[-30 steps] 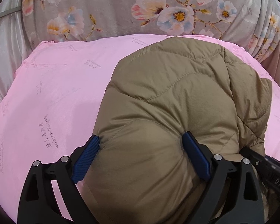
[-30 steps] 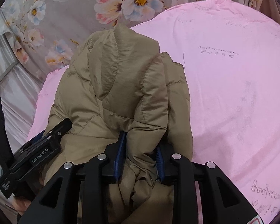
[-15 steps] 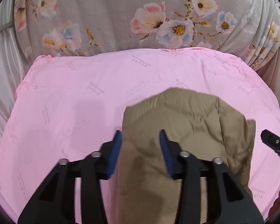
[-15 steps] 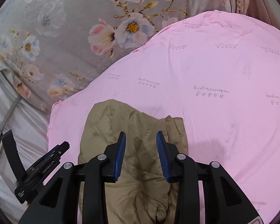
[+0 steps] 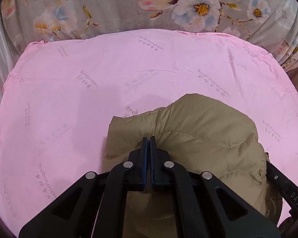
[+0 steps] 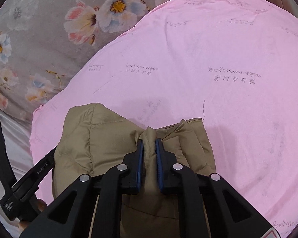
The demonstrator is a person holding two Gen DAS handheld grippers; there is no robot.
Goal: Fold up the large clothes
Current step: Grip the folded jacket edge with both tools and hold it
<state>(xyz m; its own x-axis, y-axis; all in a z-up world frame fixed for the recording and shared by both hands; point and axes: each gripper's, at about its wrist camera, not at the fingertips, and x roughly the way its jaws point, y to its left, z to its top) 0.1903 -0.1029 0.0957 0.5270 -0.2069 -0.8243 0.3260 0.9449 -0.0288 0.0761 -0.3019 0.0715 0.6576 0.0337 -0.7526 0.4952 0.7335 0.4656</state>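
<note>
A tan quilted jacket [image 5: 204, 130] lies bunched on the pink sheet [image 5: 89, 69]. My left gripper [image 5: 148, 138] is shut at its near edge, and the fabric puckers into the pad tips. In the right wrist view the jacket [image 6: 101, 138] fills the lower left. There my right gripper [image 6: 149, 141] is closing its jaws, and a raised fold of the jacket is squeezed between the blue pads. Each tool's black body shows at the other view's edge: the left one [image 6: 27, 180] and the right one [image 5: 288, 190].
The pink sheet [image 6: 228, 99] spreads wide beyond and to the right of the jacket. A grey floral cloth [image 5: 129, 6] borders it at the far side and also at the left [image 6: 39, 39]. Pale shiny fabric lies at the far left.
Both grippers drew back from deep over the jacket to its near edge. The left jaws went from wide around the bulk to shut. The right jaws narrowed onto a fold.
</note>
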